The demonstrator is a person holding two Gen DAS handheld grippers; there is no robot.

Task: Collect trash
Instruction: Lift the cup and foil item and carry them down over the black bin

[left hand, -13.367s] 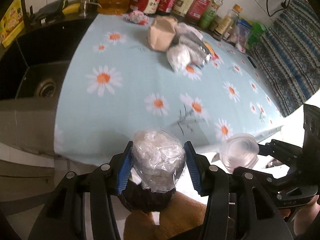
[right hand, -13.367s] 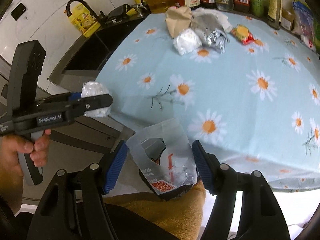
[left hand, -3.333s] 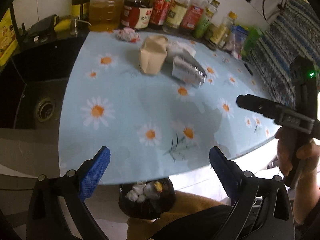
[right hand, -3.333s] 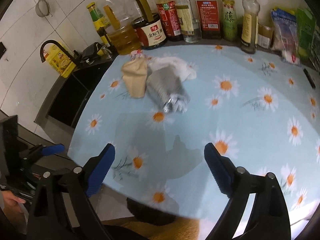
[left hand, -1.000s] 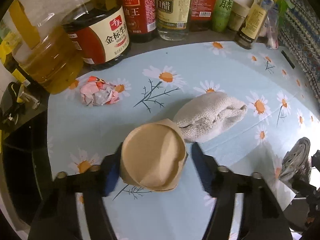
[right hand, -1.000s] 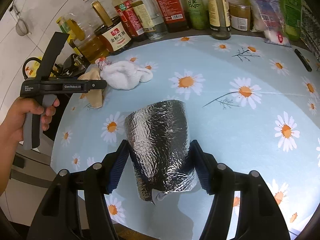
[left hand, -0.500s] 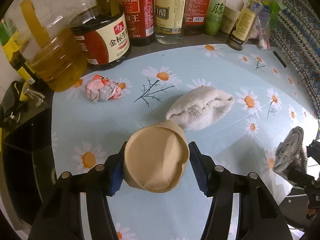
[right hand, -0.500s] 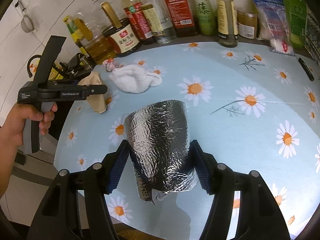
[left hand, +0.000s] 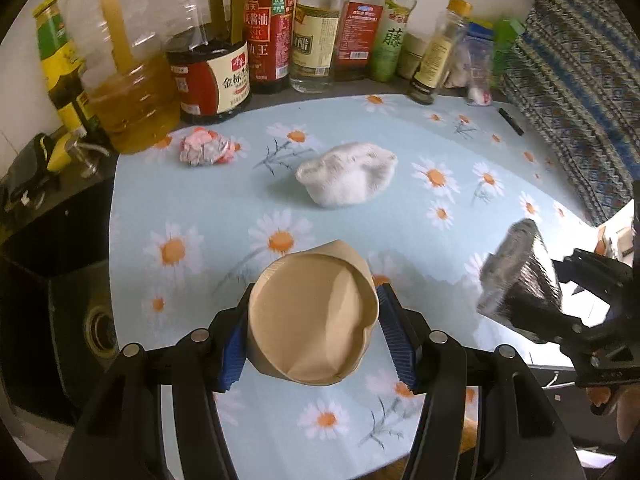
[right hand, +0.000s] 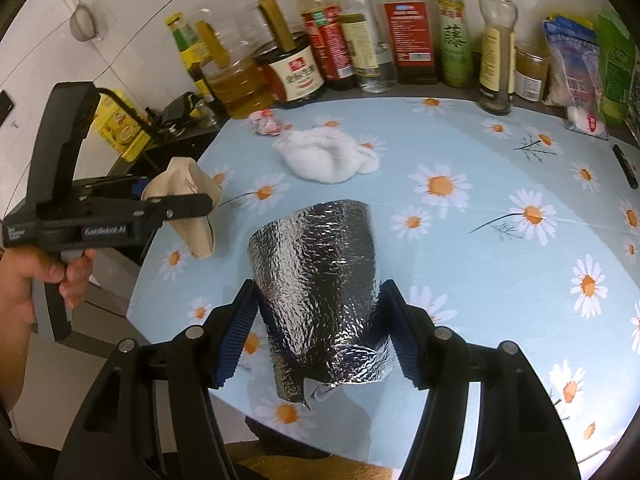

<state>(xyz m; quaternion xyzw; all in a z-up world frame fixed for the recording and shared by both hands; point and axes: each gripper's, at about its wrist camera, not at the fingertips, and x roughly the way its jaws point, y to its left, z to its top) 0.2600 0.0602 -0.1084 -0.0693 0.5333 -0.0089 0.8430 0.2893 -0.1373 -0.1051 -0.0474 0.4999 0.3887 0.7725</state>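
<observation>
My left gripper [left hand: 316,340] is shut on a crumpled brown paper bag [left hand: 312,316], held above the near part of the daisy-print table [left hand: 208,196]. The right wrist view shows that same paper bag [right hand: 188,204] at the left, in the left gripper [right hand: 176,200]. My right gripper [right hand: 316,332] is shut on a silver foil bag [right hand: 320,280], lifted off the cloth; the foil bag [left hand: 516,268] also shows at the right edge of the left wrist view. A crumpled pink wrapper [left hand: 202,150] and a white cloth wad [left hand: 348,178] still lie on the table.
Sauce and oil bottles [left hand: 268,32] line the table's far edge. A dark sink [left hand: 60,280] lies left of the table. A patterned fabric [left hand: 580,80] hangs at the right. A hand [right hand: 28,280] holds the left gripper's handle. A small dark stick [left hand: 511,121] lies at the far right.
Both grippers have drawn back toward the table's near edge and risen, each carrying its bag. The bottles, the wrapper and the cloth wad now look farther away.
</observation>
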